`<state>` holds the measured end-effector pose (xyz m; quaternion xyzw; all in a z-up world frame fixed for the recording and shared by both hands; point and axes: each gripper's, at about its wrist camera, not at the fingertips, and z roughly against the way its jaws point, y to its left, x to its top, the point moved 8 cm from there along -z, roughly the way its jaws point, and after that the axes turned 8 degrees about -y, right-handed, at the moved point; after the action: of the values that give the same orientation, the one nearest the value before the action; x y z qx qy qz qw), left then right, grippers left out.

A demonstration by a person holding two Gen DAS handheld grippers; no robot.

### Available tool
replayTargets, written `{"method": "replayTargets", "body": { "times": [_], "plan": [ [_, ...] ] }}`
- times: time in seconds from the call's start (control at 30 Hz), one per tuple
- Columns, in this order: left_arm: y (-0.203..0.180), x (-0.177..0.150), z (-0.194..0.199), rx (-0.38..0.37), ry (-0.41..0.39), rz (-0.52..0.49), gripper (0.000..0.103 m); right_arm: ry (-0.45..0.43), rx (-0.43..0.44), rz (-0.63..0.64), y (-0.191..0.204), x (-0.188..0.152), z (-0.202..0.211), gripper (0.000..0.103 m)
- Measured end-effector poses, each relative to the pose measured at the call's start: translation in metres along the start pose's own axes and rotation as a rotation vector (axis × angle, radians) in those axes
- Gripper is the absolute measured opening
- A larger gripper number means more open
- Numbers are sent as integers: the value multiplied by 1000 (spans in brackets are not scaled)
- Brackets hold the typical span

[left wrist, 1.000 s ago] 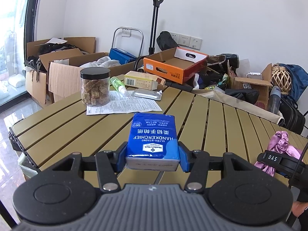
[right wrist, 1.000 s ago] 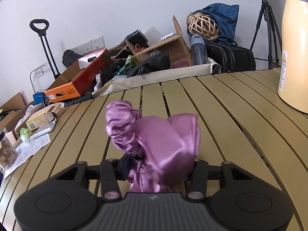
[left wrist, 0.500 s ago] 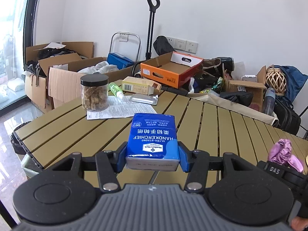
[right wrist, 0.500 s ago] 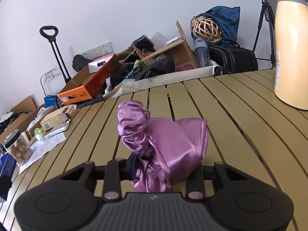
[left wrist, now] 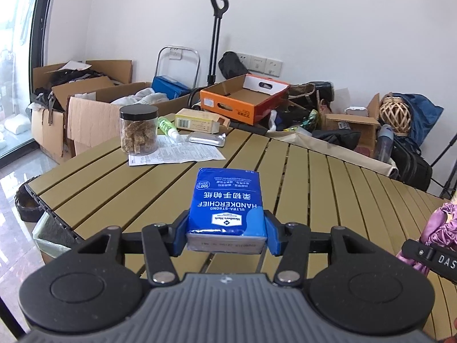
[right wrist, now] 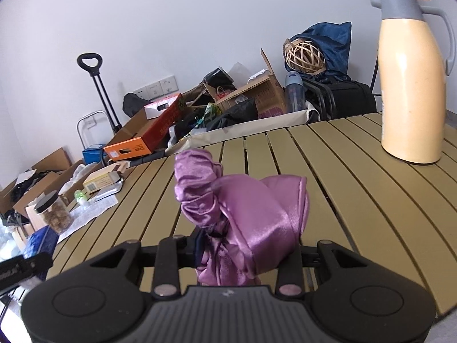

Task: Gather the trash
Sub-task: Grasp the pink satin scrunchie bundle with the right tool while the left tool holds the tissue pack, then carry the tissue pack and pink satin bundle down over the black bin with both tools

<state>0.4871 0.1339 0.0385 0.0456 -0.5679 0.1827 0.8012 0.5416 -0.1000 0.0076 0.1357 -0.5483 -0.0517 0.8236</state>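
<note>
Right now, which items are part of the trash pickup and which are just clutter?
In hand:
- blue handkerchief tissue pack, clamped in left gripper
- crumpled purple satin cloth, clamped in right gripper

Lying about:
- black-lidded clear snack jar
- printed paper sheet
- silver foil pouch
- cream thermos jug

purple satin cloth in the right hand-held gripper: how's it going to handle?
Probably floppy: the purple satin cloth bunches in soft folds above the right hand-held gripper and keeps no shape of its own. Likely slippery, given its glossy sheen, so a loose pinch may let it slide. It looks light for its bulk, and loose folds hang below the fingers and could snag.
</note>
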Motion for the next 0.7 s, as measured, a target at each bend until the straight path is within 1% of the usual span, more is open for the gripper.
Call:
{"method": "replayTargets", "body": {
  "times": [0.23, 0.43, 0.57, 0.7],
  "plan": [
    [-12, -7, 34, -36, -44, -55, 53, 3, 36, 13, -12, -9, 44, 33],
    [-19, -25, 59, -60, -39, -101, 53, 26, 55, 45, -27, -23, 75, 33],
    [-23, -45, 76, -99, -14, -124, 53, 36, 67, 58, -38, -36, 97, 33],
    [-30, -62, 96, -128, -16, -161, 53, 60, 79, 61, -47, -54, 117, 33]
  ]
}}
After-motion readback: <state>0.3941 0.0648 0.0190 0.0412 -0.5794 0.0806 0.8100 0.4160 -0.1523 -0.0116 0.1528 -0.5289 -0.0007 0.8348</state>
